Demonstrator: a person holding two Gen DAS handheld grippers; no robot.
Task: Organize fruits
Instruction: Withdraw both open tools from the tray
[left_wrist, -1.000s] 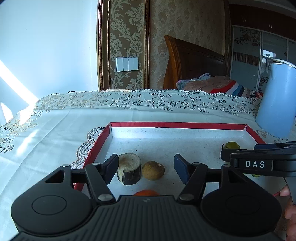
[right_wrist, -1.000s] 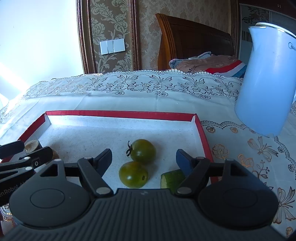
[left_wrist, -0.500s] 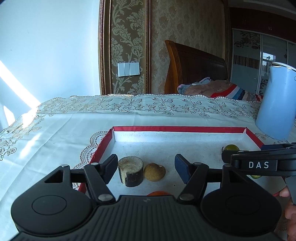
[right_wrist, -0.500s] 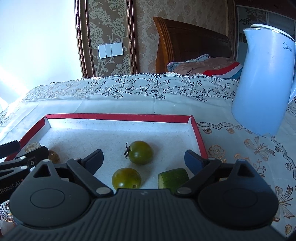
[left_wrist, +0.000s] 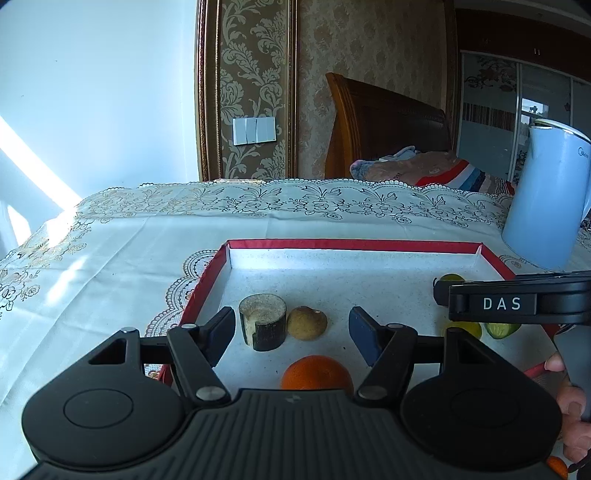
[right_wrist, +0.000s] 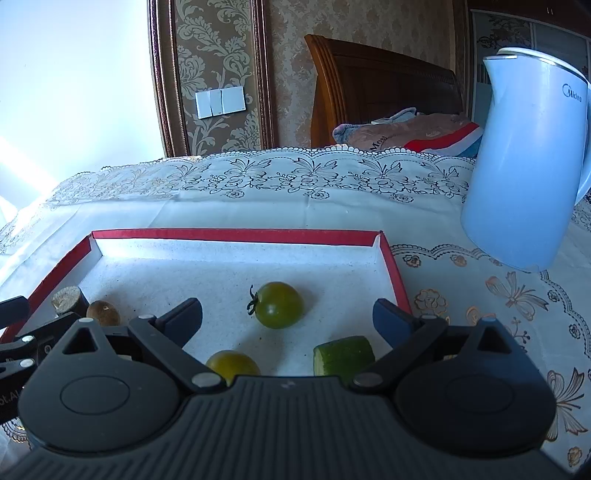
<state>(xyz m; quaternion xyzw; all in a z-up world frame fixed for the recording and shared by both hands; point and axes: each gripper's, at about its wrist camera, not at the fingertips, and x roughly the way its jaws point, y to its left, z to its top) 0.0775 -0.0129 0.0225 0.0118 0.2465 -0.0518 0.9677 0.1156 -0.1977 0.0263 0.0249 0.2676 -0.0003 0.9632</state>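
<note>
A red-rimmed tray (left_wrist: 354, 245) with a white floor lies on the lace tablecloth. In the left wrist view it holds a dark-skinned cut stump (left_wrist: 263, 321), a small brown fruit (left_wrist: 306, 323) and an orange (left_wrist: 317, 373). My left gripper (left_wrist: 291, 328) is open and empty above them. In the right wrist view the tray (right_wrist: 236, 235) holds a green tomato (right_wrist: 279, 305), a second green tomato (right_wrist: 232, 363) and a cucumber piece (right_wrist: 343, 355). My right gripper (right_wrist: 287, 320) is open and empty over the tomatoes. The right gripper's side shows in the left wrist view (left_wrist: 517, 301).
A pale blue electric kettle (right_wrist: 524, 166) stands on the table right of the tray, also in the left wrist view (left_wrist: 546, 199). A wooden bed headboard (left_wrist: 384, 122) and bedding lie beyond the table's far edge.
Both grippers have drawn back and risen a little, so more of the orange and the tray floor shows. The right gripper's jaws have opened wider.
</note>
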